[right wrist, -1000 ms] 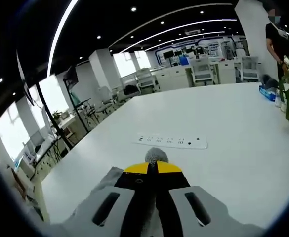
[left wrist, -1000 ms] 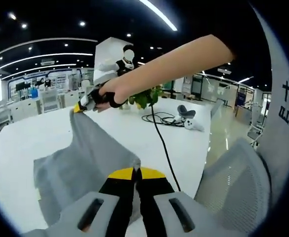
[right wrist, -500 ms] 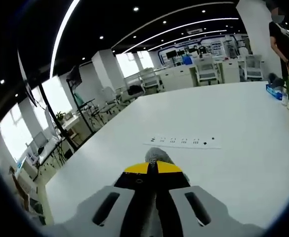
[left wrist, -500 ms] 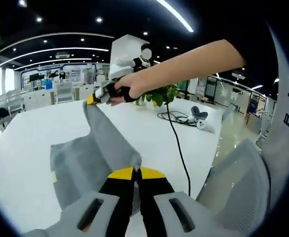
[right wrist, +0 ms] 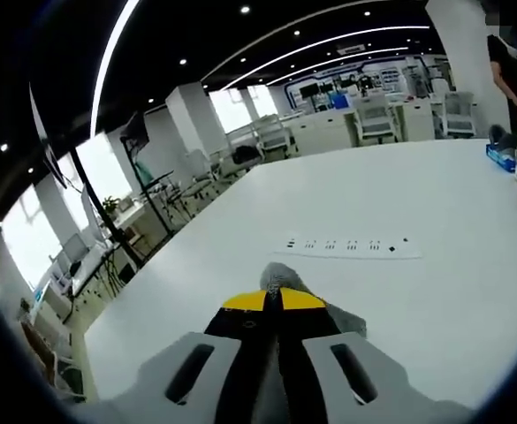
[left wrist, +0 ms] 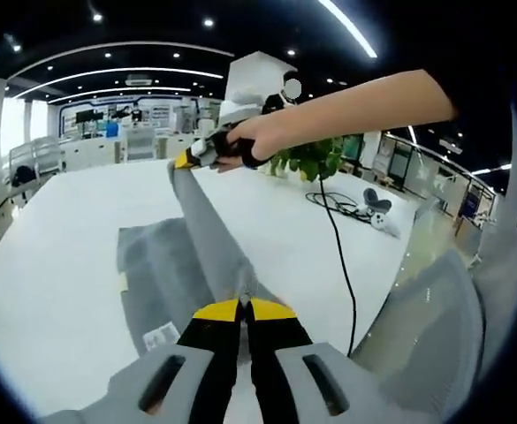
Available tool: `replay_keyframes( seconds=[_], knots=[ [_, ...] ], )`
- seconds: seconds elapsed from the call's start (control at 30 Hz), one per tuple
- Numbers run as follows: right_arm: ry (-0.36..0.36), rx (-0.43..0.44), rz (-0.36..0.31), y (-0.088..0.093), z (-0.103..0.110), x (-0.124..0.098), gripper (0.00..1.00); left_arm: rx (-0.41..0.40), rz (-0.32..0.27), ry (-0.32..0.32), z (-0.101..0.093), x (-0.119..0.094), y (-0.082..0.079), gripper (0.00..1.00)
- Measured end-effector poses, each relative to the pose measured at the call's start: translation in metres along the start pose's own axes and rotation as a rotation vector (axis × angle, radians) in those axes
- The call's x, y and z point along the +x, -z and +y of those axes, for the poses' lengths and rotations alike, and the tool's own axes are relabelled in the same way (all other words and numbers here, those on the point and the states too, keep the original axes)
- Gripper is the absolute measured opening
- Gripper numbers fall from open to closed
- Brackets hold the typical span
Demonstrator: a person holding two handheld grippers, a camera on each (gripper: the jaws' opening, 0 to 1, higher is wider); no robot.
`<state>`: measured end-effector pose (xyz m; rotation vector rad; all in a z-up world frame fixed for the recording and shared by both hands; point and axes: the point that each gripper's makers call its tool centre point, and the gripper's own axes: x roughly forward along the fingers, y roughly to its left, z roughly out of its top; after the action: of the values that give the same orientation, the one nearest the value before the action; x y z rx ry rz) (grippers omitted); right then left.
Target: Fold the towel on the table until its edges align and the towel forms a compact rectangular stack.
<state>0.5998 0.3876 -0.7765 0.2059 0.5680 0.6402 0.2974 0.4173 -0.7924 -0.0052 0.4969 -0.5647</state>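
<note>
my left tongs (left wrist: pixel 242 305) were clamped on the near corner of the grey towel (left wrist: pixel 165 269), jaws together on the cloth. from there one edge ran taut, up and away, to my right tongs (left wrist: pixel 185 161), which pinched the far corner above the bench (left wrist: pixel 55 265). the rest of the towel lay flat to the left of that raised edge, a small label at its near border. in the right gripper view my right tongs (right wrist: pixel 272 299) held a nub of towel (right wrist: pixel 280 276) between closed jaws. ahead of them lay wide white bench (right wrist: pixel 452 291), a power strip (right wrist: pixel 353 246) well beyond. a black cable (left wrist: pixel 339 256) ran to the right of my left tongs.
</note>
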Motion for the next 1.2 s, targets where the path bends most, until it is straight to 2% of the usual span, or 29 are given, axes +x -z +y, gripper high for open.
replay_keyframes(
  seconds=[0.3, 0.43, 0.47, 0.53, 0.7, 0.97, 1.13, 1.2],
  knots=[
    [-0.019, -0.012, 0.025, 0.005, 0.018, 0.022, 0.01, -0.064, 0.002, -0.018, 0.02, -0.01, 0.01, 0.03],
    [-0.017, -0.005, 0.031, 0.01, 0.023, 0.03, 0.01, -0.116, 0.008, -0.013, 0.025, -0.012, 0.014, 0.03],
    [-0.017, -0.003, 0.032, 0.011, 0.025, 0.031, 0.01, -0.167, -0.013, 0.0, 0.025, -0.013, 0.013, 0.03],
    [-0.018, 0.0, 0.036, 0.014, 0.027, 0.036, 0.01, -0.165, -0.014, 0.001, 0.029, -0.016, 0.015, 0.03],
    [-0.021, -0.034, 0.073, 0.027, 0.035, 0.049, 0.01, -0.206, 0.013, -0.018, 0.04, -0.016, 0.032, 0.03],
    [-0.017, -0.049, 0.11, 0.046, 0.036, 0.07, 0.01, -0.259, 0.062, -0.035, 0.053, -0.011, 0.055, 0.03],
    [-0.024, -0.113, 0.145, 0.057, 0.041, 0.084, 0.01, -0.289, 0.081, -0.052, 0.06, -0.01, 0.068, 0.03],
    [-0.024, -0.13, 0.154, 0.061, 0.043, 0.09, 0.01, -0.326, 0.088, -0.058, 0.061, -0.01, 0.073, 0.03]
  ],
)
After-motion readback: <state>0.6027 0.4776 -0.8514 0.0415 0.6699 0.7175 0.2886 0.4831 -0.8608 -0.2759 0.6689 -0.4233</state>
